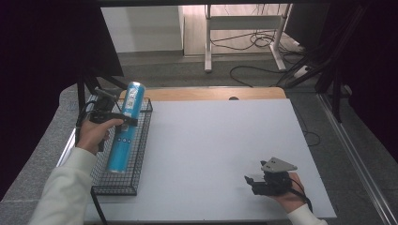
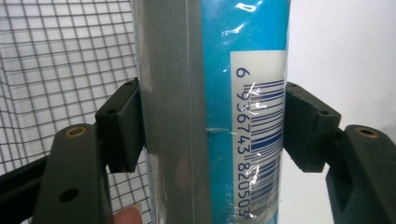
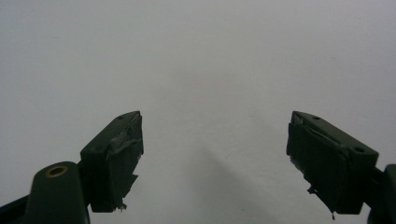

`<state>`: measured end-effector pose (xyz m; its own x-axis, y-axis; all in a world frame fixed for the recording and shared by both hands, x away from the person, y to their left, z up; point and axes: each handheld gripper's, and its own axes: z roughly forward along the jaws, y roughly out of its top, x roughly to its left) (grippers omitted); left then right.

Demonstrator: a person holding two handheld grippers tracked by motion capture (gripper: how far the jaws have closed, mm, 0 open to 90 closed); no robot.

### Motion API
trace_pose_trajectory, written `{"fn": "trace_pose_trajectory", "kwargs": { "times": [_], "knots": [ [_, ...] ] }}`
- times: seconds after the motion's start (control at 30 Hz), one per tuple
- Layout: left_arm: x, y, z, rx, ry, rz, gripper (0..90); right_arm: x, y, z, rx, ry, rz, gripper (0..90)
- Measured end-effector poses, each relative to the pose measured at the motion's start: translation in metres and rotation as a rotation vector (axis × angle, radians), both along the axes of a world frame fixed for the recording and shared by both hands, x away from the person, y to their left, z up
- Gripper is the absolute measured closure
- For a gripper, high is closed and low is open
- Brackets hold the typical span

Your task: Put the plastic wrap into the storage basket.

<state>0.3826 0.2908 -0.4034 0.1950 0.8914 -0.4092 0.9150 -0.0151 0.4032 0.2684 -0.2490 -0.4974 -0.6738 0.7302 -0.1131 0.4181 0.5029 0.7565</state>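
A tall blue tube (image 1: pixel 126 126) with a silver strip and a barcode leans lengthwise over the black wire basket (image 1: pixel 141 140) at the table's left. My left gripper (image 1: pixel 126 121) is shut on the tube's middle. In the left gripper view both pads (image 2: pixel 127 122) press the blue tube (image 2: pixel 219 116) from either side, with the basket's mesh (image 2: pixel 60 56) behind it. My right gripper (image 1: pixel 253 183) rests low over the white table (image 1: pixel 216 140) near the front right, held by a hand. Its jaws stand open in the right gripper view (image 3: pixel 215 158), nothing between them.
The wooden table edge (image 1: pixel 211 93) runs along the back. Beyond it are a grey floor, a white desk frame (image 1: pixel 244 28) and loose cables (image 1: pixel 263 70). Dark curtains hang at both sides.
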Motion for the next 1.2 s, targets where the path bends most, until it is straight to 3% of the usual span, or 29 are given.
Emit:
{"fn": "trace_pose_trajectory", "kwargs": {
  "times": [0.57,0.63,1.2],
  "knots": [
    [0.008,0.012,-0.039,0.062,0.084,0.025,31.7,0.001,0.0,-0.002,-0.007,0.004,0.001,19.2],
    [0.009,0.01,-0.044,0.061,0.088,0.044,31.7,0.001,0.001,-0.002,-0.006,0.004,0.002,19.2],
    [0.017,-0.002,-0.073,0.168,0.13,0.037,31.6,0.001,0.001,-0.003,-0.015,0.003,0.005,19.2]
  ]
}}
